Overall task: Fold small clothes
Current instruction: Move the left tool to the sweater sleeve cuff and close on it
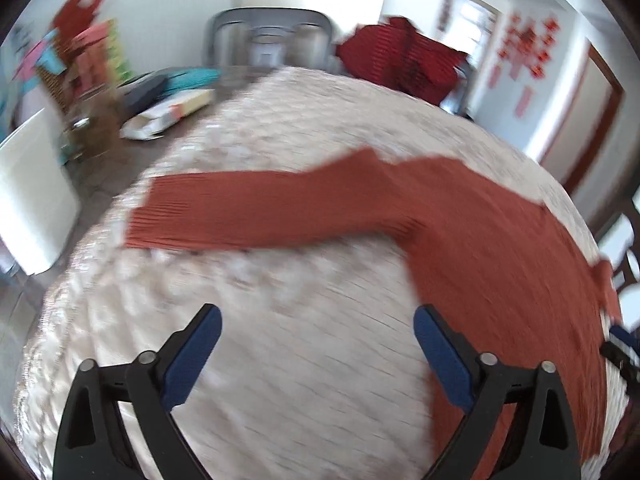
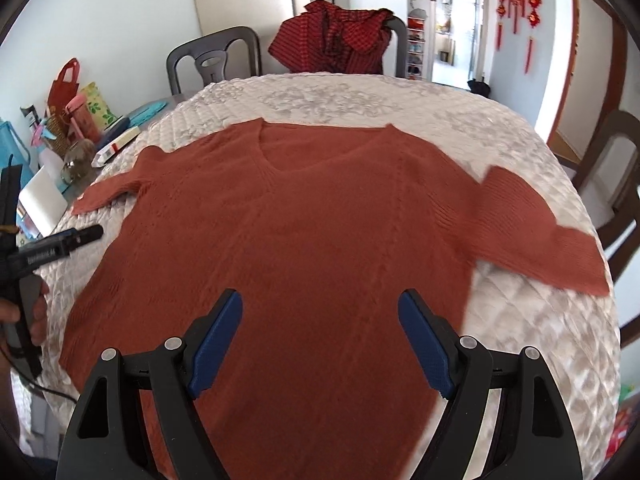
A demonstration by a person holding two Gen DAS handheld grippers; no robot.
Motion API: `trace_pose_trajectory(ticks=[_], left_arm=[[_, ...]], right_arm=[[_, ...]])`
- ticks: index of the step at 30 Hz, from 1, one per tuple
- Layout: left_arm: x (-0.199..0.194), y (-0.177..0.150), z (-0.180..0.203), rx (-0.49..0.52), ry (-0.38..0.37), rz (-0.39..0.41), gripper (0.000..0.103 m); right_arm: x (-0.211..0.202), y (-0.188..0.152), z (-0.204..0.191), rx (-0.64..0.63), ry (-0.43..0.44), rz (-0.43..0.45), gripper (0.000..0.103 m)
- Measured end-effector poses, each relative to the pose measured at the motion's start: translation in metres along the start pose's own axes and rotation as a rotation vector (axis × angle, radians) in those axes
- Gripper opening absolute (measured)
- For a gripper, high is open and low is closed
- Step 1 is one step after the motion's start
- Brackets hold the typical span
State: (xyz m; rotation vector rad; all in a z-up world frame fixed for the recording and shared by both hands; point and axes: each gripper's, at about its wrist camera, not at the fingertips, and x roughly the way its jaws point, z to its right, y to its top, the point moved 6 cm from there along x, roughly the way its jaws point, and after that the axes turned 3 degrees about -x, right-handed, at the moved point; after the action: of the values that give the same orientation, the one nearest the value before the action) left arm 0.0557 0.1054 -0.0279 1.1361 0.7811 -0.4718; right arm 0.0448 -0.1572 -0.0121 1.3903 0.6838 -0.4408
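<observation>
Rust-red knit sweater (image 2: 296, 240) spread flat, front up, on the quilted cream cover of the tabletop (image 2: 520, 320), V-neck toward 12 o'clock, hem toward 6 o'clock. Laid open like this so that every edge and both sleeves can be reached for folding. Left sleeve (image 1: 248, 212) stretched out straight toward 9 o'clock in the left wrist view, flat on the cover, clear of the body, probably placed so for an inward fold. Right sleeve (image 2: 540, 232) angled out toward 3 to 4 o'clock in the right wrist view, cuff lying near the tabletop's rim.

Left tool (image 1: 316, 344) spread wide, nothing between the blue pads, hanging above bare cover just beside the sweater's side edge, aimed toward the left sleeve; picture heavily smeared, so whether the right pad touches the knit cannot be told. Right tool (image 2: 320, 332) likewise spread, pinching nothing, hanging over the lower middle of the sweater body.

No fold made yet, judging by the flat layout. Likely next: a grab at a sleeve or side edge to bring it over the body.

Dark chair (image 2: 216, 56) at 11 o'clock beyond the tabletop, red checked garment (image 2: 340, 44) draped over another chair at 12 o'clock, bags and bottles crowded at 9 o'clock, well apart from the sweater.
</observation>
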Motion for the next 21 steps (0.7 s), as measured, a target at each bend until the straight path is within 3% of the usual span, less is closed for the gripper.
trace_pose_trajectory(ticks=[5,11,14,16,18,21], left_arm=[[0.013,0.017,-0.047,-0.144,0.035,0.002,0.082],[0.022,0.033,-0.066,-0.217,0.049,0.037,0.073],[0.026,0.040,-0.071,-0.235,0.080,0.051,0.054],[0.027,0.045,-0.078,-0.234,0.130,0.064,0.029],[0.030,0.049,-0.083,-0.250,0.117,0.060,0.015],[0.027,0.059,-0.077,-0.252,0.054,0.073,0.012]], right_arm=[[0.011,0.012,-0.011,-0.030,0.023,-0.001,0.080],[0.018,0.021,-0.015,-0.039,0.037,-0.001,0.080],[0.020,0.021,-0.015,-0.036,0.042,-0.002,0.080],[0.021,0.020,-0.013,-0.029,0.046,-0.006,0.080],[0.023,0.020,-0.010,-0.021,0.048,-0.009,0.080],[0.023,0.019,-0.007,-0.012,0.051,-0.009,0.080]])
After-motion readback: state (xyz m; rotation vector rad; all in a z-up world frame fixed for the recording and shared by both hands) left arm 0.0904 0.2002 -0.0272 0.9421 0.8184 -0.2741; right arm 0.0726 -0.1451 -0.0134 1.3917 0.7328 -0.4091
